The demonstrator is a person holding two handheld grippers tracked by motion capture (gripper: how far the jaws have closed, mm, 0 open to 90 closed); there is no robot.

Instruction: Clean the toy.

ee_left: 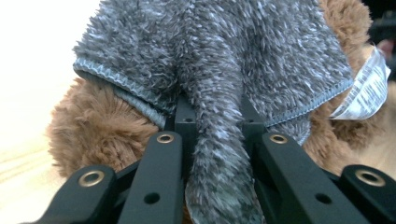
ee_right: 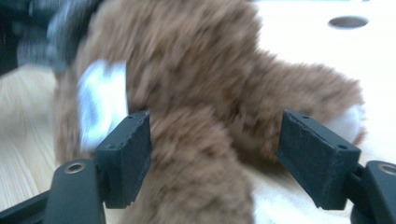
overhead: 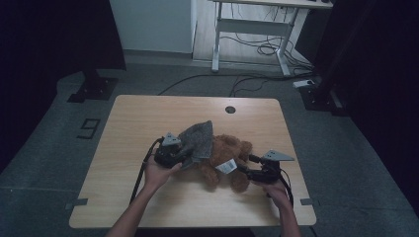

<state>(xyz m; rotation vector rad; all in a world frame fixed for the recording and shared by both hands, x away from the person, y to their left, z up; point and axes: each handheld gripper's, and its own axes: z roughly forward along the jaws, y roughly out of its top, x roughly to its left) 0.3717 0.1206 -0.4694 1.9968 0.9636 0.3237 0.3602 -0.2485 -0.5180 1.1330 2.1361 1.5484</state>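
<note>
Cloth (ee_left: 219, 60) half over bear (overhead: 227, 153); our left gripper (ee_left: 215, 140) clamps cloth, right gripper (ee_right: 215, 154) apart around leg; covering unfinished.

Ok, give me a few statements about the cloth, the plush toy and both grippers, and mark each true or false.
1. The left gripper is clamped on a fold of the grey cloth. True.
2. The grey cloth lies flat on the table, away from the brown plush toy. False: it is draped over the toy.
3. The right gripper has its fingers spread open around a plush limb. True.
4. The plush toy's white tag is hidden under the cloth. False: it sticks out in plain sight.
</note>
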